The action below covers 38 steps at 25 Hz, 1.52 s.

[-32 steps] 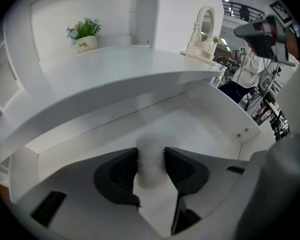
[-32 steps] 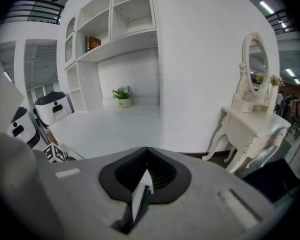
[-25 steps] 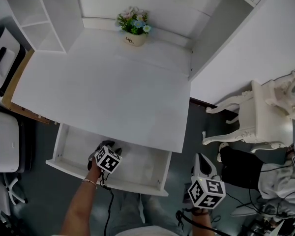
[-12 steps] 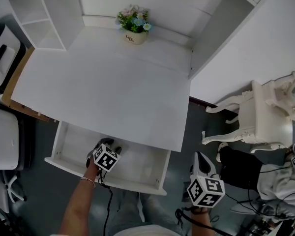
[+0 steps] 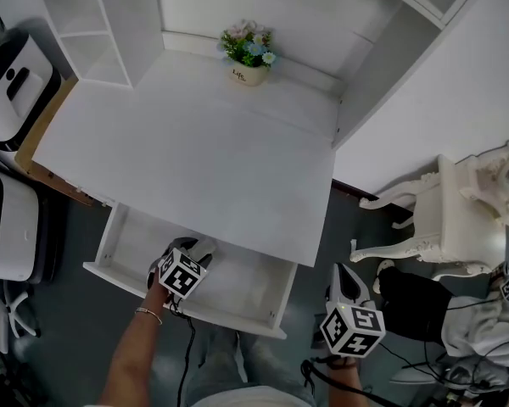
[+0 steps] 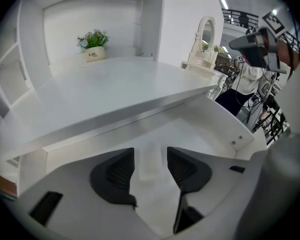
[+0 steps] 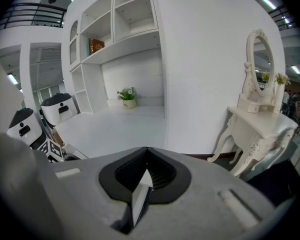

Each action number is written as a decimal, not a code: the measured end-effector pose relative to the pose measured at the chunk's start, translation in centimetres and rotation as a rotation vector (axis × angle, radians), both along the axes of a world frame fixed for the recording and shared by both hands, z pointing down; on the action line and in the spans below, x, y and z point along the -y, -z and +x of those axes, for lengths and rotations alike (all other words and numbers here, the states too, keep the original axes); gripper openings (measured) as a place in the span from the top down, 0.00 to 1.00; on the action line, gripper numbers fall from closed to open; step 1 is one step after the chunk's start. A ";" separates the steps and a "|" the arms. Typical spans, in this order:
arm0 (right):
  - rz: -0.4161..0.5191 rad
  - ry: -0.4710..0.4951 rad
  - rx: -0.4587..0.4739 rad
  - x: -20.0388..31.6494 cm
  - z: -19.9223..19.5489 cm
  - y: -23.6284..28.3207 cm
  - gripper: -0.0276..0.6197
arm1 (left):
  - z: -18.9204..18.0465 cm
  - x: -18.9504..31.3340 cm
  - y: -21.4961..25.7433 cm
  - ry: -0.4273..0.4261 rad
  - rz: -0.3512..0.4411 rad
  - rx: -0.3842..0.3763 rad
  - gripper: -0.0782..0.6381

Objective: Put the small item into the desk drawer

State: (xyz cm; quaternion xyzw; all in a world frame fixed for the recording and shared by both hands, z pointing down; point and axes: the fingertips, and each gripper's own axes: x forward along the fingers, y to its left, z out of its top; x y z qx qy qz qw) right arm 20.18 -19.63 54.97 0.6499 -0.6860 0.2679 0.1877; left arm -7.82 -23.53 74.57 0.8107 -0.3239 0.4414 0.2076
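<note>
The white desk (image 5: 195,151) has its drawer (image 5: 108,248) pulled out at the front. My left gripper (image 5: 189,247) hangs over the drawer's middle, pointing steeply down. Its jaws have just been opening and now stand apart. In the left gripper view a small pale rectangular item (image 6: 150,166) lies on the drawer floor (image 6: 202,134) between the open left gripper (image 6: 150,152), with neither pad touching it. My right gripper (image 5: 348,275) is off the desk's front right corner, above the dark floor. In its own view the right gripper (image 7: 146,172) is shut and holds nothing.
A potted flower (image 5: 248,53) stands at the back of the desk top, with white shelves (image 5: 93,24) to the left. White machines (image 5: 13,87) stand left of the desk. An ornate white vanity table (image 5: 462,223) with a mirror (image 7: 260,59) and cables stand to the right.
My left gripper has lifted slightly over the drawer, and the head view has shifted a little. The right gripper has stayed in place.
</note>
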 end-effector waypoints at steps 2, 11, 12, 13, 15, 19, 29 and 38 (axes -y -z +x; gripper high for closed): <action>0.009 0.024 0.007 0.3 -0.7 0.2 0.95 | -0.1 0.0 1.5 0.020 0.025 -0.018 0.60; 0.053 0.175 0.037 1.7 -4.8 2.1 0.95 | -2.1 -1.6 11.0 0.272 0.204 -0.136 0.74; 0.058 0.194 0.041 1.8 -5.4 2.4 0.95 | -2.6 -1.9 11.9 0.316 0.225 -0.148 0.76; 0.064 0.214 0.044 2.0 -6.0 2.7 0.95 | -3.1 -2.3 12.8 0.359 0.243 -0.159 0.79; 0.077 0.261 0.050 2.6 -7.3 3.3 0.95 | -3.9 -3.0 14.9 0.438 0.284 -0.180 0.81; 0.101 0.357 0.054 3.5 -9.7 4.5 0.95 | -5.2 -3.9 19.4 0.584 0.376 -0.222 0.85; 0.292 0.498 0.050 6.4 -13.3 12.1 0.95 | -9.9 -3.1 32.8 0.824 0.714 -0.263 0.88; 0.555 0.446 0.019 8.4 -11.7 21.5 0.95 | -12.0 -2.6 41.5 0.845 0.923 -0.294 0.88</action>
